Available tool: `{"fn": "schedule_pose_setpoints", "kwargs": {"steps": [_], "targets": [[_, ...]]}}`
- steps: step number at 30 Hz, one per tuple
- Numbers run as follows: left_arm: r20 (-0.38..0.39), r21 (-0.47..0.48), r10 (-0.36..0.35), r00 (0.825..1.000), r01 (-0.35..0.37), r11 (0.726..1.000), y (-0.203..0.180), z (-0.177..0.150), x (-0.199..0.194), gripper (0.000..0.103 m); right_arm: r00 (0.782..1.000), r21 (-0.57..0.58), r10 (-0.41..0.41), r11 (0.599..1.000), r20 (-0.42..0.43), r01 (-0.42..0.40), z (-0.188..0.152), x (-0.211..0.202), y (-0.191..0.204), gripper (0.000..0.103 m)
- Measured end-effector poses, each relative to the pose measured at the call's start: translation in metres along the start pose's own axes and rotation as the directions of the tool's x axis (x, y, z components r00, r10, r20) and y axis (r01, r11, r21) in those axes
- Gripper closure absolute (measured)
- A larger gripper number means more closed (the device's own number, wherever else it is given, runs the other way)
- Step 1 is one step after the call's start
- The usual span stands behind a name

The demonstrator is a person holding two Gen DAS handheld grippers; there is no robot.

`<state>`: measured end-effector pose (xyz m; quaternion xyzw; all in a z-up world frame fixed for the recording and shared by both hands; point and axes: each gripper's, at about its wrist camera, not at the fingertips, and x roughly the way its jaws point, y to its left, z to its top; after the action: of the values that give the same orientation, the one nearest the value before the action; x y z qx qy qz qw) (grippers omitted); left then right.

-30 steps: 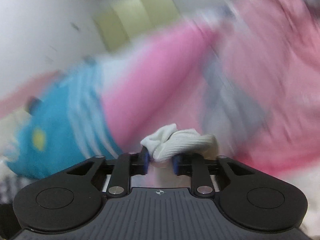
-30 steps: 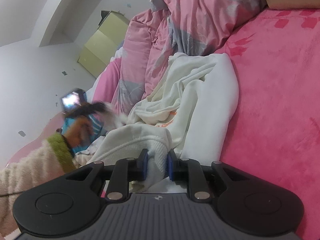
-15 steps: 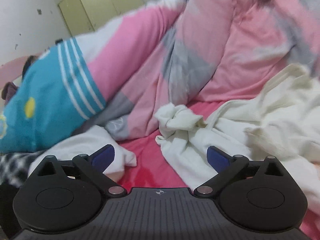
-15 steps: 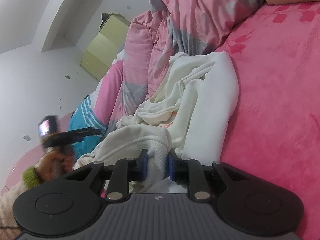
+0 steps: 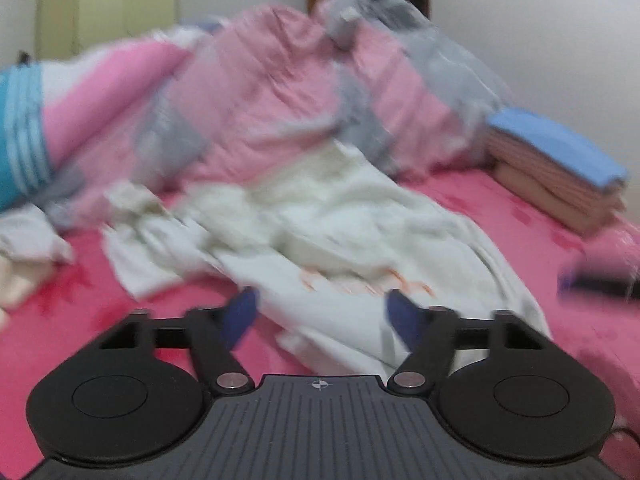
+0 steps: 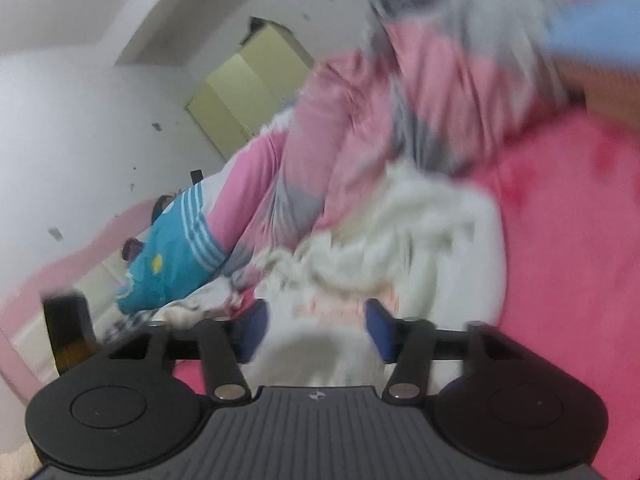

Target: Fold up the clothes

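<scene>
**Both grippers empty over a rumpled top, needs a clean re-grab**

Since both sets of fingers are spread w/ nothing between them, the call imo is where to pinch next, not how hard. The left gripper (image 5: 322, 312) hangs just over the near edge of the white top (image 5: 328, 236), jaws wide apart; the right gripper (image 6: 316, 328) is also parted and holding nothing, cloth showing thru the gap. Best bet: pick two matching spots, e.g. hem corners or shoulders, and bite a single layer each, bc grabbing a bunch just drags the wrinkles along. Then pull apart to flatten before any fold.

The top itself: white/cream, soft, heaped in loose creases on the pink bed (image 5: 520, 216), right up against the pink-grey duvet (image 5: 288, 112). Faint orange print near the front edge. Def not folded rn; can't tell sleeves from body, both views are blurry.
</scene>
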<state>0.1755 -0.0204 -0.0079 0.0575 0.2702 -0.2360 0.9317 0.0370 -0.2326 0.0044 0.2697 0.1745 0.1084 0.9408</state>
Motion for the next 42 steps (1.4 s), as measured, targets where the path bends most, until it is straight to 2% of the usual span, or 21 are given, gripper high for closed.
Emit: {"fn": "schedule_pose_setpoints", "kwargs": {"steps": [3,4,7,10,13,15,16,17,18,19,23,25,27,29,31,34,36,39,40,41,42], "targets": [[-0.035,-0.038,-0.013,0.999,0.011,0.999,-0.001,-0.016,0.013,0.049,0.997,-0.173,-0.063,0.983,-0.032,0.057,0.034,0.024,0.021,0.028],[-0.043,-0.053,-0.011,0.999,0.009,0.999,0.0,-0.021,0.017,0.05,0.994,-0.218,-0.089,0.973,-0.069,0.072,0.042,0.042,0.025,0.024],[-0.059,-0.131,-0.028,0.998,0.02,0.991,0.007,-0.035,0.021,0.051,0.977,-0.308,-0.137,0.948,-0.164,0.081,0.056,0.108,0.029,0.023],[-0.048,-0.155,-0.038,0.998,0.03,0.987,0.01,-0.042,0.023,0.051,0.949,-0.349,-0.164,0.935,-0.27,0.062,0.054,0.177,0.032,0.023],[-0.034,-0.173,-0.047,0.998,0.041,0.984,0.013,-0.049,0.024,0.05,0.909,-0.396,-0.206,0.917,-0.362,0.05,0.046,0.24,0.033,0.025],[-0.024,-0.185,-0.053,0.998,0.048,0.982,0.015,-0.053,0.024,0.05,0.874,-0.425,-0.26,0.903,-0.411,0.069,0.034,0.268,0.023,0.038],[-0.02,-0.191,-0.056,0.998,0.051,0.98,0.015,-0.055,0.025,0.05,0.853,-0.433,-0.288,0.898,-0.436,0.082,0.029,0.279,0.016,0.05],[-0.015,-0.197,-0.059,0.998,0.055,0.979,0.016,-0.057,0.025,0.049,0.847,-0.434,-0.306,0.895,-0.435,0.101,0.027,0.282,0.01,0.063],[-0.01,-0.203,-0.062,0.998,0.059,0.977,0.017,-0.059,0.025,0.048,0.855,-0.411,-0.289,0.906,-0.43,0.1,0.031,0.276,0.006,0.072],[-0.006,-0.214,-0.07,0.998,0.067,0.975,0.019,-0.061,0.026,0.048,0.864,-0.387,-0.273,0.917,-0.423,0.099,0.035,0.271,0.002,0.091],[0.013,-0.241,-0.091,0.996,0.091,0.966,0.024,-0.064,0.025,0.047,0.923,-0.276,-0.238,0.949,-0.302,0.154,0.074,0.222,-0.011,0.091],[0.021,-0.245,-0.094,0.995,0.096,0.965,0.024,-0.066,0.025,0.047,0.939,-0.238,-0.269,0.946,-0.212,0.218,0.105,0.196,-0.024,0.091],[0.025,-0.252,-0.099,0.995,0.102,0.962,0.026,-0.066,0.025,0.047,0.941,-0.189,-0.318,0.937,-0.119,0.293,0.139,0.176,-0.041,0.091],[0.027,-0.259,-0.105,0.994,0.109,0.96,0.026,-0.067,0.025,0.047,0.927,-0.129,-0.375,0.921,-0.033,0.368,0.174,0.161,-0.061,0.091],[0.03,-0.266,-0.112,0.993,0.116,0.957,0.028,-0.068,0.025,0.047,0.898,-0.067,-0.438,0.895,0.044,0.44,0.204,0.149,-0.081,0.091],[0.035,-0.277,-0.121,0.992,0.126,0.953,0.03,-0.068,0.025,0.046,0.851,0.004,-0.519,0.854,0.086,0.52,0.224,0.153,-0.109,0.091],[0.039,-0.288,-0.129,0.991,0.135,0.948,0.032,-0.069,0.025,0.046,0.828,0.044,-0.555,0.832,0.078,0.553,0.226,0.167,-0.13,0.091],[0.043,-0.296,-0.135,0.99,0.142,0.945,0.033,-0.069,0.026,0.045,0.823,0.05,-0.563,0.822,-0.074,0.567,0.206,0.206,-0.159,0.079],[0.043,-0.297,-0.136,0.99,0.143,0.944,0.033,-0.069,0.026,0.045,0.806,0.043,-0.573,0.811,-0.144,0.584,0.194,0.215,-0.166,0.062],[0.044,-0.298,-0.137,0.99,0.144,0.944,0.034,-0.069,0.026,0.045,0.785,0.034,-0.581,0.799,-0.214,0.601,0.183,0.225,-0.172,0.052],[0.044,-0.299,-0.138,0.989,0.145,0.943,0.034,-0.069,0.026,0.045,0.761,0.023,-0.587,0.788,-0.278,0.616,0.171,0.233,-0.178,0.052]]}}
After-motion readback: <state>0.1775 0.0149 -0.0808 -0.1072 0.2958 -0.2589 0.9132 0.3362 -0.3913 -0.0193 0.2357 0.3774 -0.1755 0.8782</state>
